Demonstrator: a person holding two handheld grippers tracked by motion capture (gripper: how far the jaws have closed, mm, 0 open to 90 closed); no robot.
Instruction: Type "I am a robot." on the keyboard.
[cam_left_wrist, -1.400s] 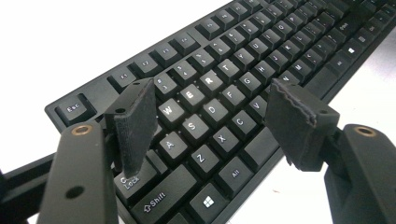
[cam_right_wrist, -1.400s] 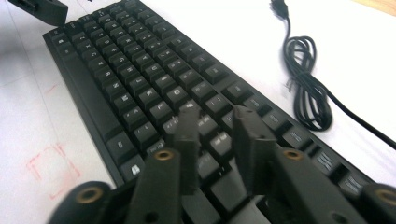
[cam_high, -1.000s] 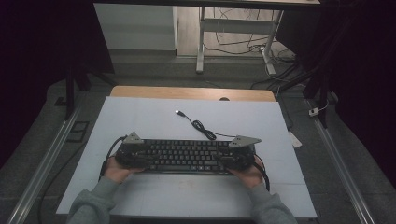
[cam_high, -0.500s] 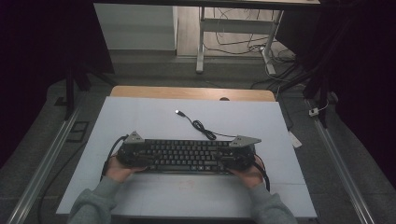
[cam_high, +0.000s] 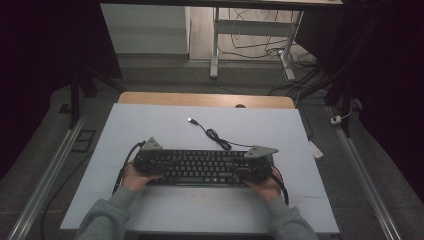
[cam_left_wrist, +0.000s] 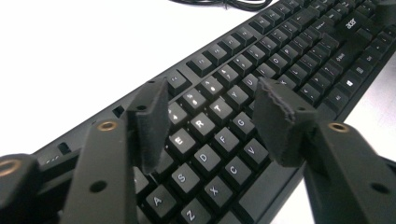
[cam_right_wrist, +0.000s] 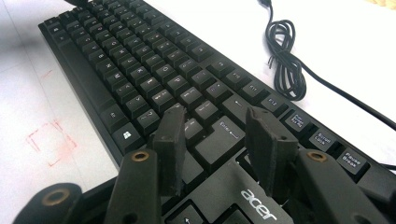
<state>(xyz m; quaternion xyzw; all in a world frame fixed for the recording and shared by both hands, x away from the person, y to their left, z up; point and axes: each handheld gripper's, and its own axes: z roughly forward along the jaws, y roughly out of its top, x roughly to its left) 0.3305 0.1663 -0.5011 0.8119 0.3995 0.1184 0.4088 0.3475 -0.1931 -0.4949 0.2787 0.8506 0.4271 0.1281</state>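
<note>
Keyboard (cam_high: 200, 167) lies lengthwise across the near middle of the white counter (cam_high: 150, 125), black, keys up, its long edges running left to right in the high view. At its left end sits the left gripper (cam_high: 150, 160), held by the left hand (cam_high: 134, 179), a grey sleeve (cam_high: 107, 220) coming in from the bottom edge. In the left gripper view that gripper (cam_left_wrist: 212, 119) hangs just over the letter keys, around E, R and T, with its jaws partly apart; they have just been closing, and only the tops of the keys lie below the gap, with nothing pinched. Whether the pads (cam_left_wrist: 152, 121) touch the keys I cannot tell.

From the keyboard's far edge, right of centre, a black cable (cam_high: 217, 137) loops back across the counter and ends in a plug (cam_high: 190, 120) lying free towards the wooden strip (cam_high: 200, 99) at the far side.

At the keyboard's right end sits the right gripper (cam_high: 257, 162) in the right hand (cam_high: 265, 186). In the right gripper view it (cam_right_wrist: 215, 130) stands over the Enter key region of the keyboard (cam_right_wrist: 140, 60), jaws about half open, gripping nothing. There the cable (cam_right_wrist: 285, 65) lies bunched just beyond the function keys, and a faint red square mark (cam_right_wrist: 49, 140) shows on the counter near the keyboard's front edge.
</note>
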